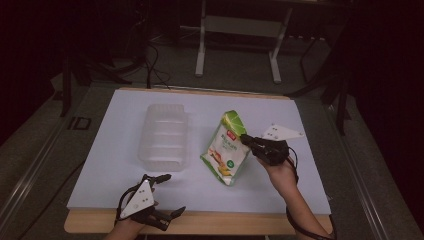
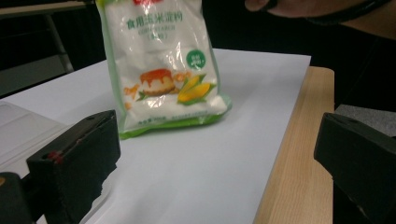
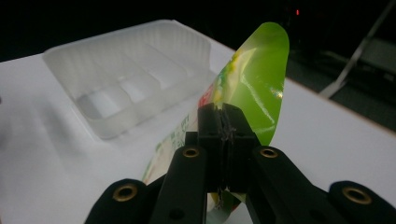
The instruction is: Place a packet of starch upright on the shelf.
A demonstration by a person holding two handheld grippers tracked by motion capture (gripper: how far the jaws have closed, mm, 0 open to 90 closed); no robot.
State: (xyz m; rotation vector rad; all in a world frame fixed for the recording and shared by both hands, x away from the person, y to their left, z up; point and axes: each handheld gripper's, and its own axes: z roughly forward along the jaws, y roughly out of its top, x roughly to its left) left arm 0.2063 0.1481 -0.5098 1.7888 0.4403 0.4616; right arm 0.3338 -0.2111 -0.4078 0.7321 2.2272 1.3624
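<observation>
A green and white bag of corn starch (image 1: 227, 147) stands tilted on the white table cover, its bottom edge resting down. My right gripper (image 1: 246, 138) is shut on the bag's upper right edge, lifting that side. In the right gripper view the jaws pinch the green top seam (image 3: 261, 84) of the bag, right gripper (image 3: 223, 123). The left gripper view shows the bag (image 2: 161, 65) upright ahead, with its cake and corn picture. My left gripper (image 1: 167, 192) rests open near the table's front left edge, nothing between its jaws; left gripper (image 2: 219, 154).
A clear plastic tray (image 1: 164, 135) with several compartments lies left of the bag, tray (image 3: 130, 74). A white sheet (image 1: 200, 195) covers a wooden table whose edge (image 2: 299, 154) shows at the front. Dark floor and a metal stand (image 1: 240, 30) lie beyond.
</observation>
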